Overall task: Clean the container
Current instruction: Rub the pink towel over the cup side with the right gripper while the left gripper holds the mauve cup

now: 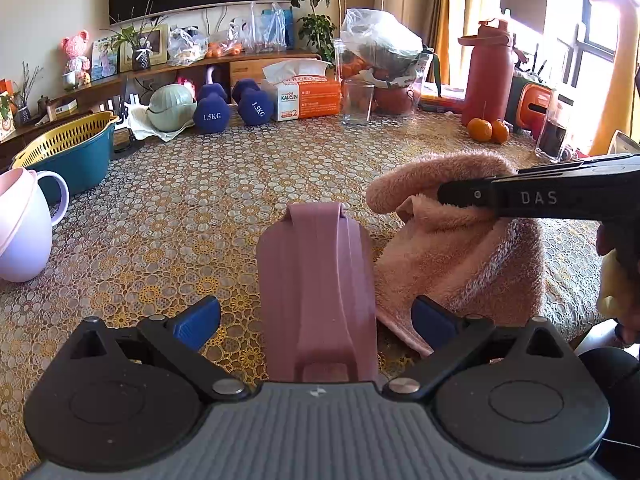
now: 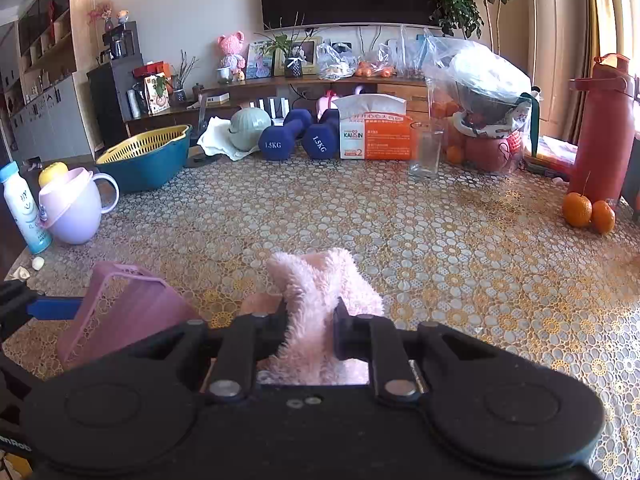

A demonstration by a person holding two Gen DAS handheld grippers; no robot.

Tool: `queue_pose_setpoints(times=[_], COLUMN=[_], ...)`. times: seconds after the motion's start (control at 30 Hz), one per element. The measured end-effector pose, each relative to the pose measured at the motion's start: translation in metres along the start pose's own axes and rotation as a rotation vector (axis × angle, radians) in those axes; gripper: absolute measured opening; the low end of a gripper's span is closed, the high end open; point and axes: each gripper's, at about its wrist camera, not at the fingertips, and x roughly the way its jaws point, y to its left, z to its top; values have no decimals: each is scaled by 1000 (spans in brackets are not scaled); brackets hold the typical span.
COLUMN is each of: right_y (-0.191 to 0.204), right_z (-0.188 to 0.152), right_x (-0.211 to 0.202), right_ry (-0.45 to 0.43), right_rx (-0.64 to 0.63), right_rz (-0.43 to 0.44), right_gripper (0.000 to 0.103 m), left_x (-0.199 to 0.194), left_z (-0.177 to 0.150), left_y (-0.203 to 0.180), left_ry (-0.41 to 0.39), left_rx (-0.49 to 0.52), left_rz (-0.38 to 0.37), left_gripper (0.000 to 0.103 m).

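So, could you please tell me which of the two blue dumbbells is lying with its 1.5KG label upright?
The left dumbbell: its 1.5KG lettering reads level. The right dumbbell, next to the tissue box, has its lettering turned sideways.

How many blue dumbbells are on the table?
2. Both blue hexagonal dumbbells marked 1.5KG sit side by side at the table's far edge: one beside the pale green pot, the other against the orange tissue box.

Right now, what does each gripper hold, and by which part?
The right gripper is shut on a bunched fold of the pink towel. The left gripper has its fingers wide apart around the pink container, apparently not clamping it.
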Motion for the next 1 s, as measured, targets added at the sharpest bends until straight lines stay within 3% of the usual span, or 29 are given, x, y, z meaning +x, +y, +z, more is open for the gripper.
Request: queue_pose_setpoints(times=[0.17, 0.27, 0.5, 0.73, 0.93, 1.0], right_y=[-1, 0, 31, 50, 37, 31], right_z=[6, 9, 5, 3, -4, -2], right_x=[-25, -47, -61, -30, -6, -1], right_ry=[-58, -92, -59, 31, 52, 44], right_rx=[3, -5, -121, -116, -93, -85], right_rz=[25, 112, 305, 406, 353, 289], right_gripper=[12, 12, 12, 11, 10, 10], left_x=[-2, -2, 0, 0, 0, 0], left_z=[0, -1, -2, -6, -7, -8], left_y=[0, 0, -2, -10, -14, -17], left_ry=[-5, -5, 9, -3, -12, -16], left_rx=[8, 11, 31, 110, 158, 181], left_rz=[-2, -7, -10, 7, 19, 27], left_gripper=[102, 96, 64, 62, 62, 62])
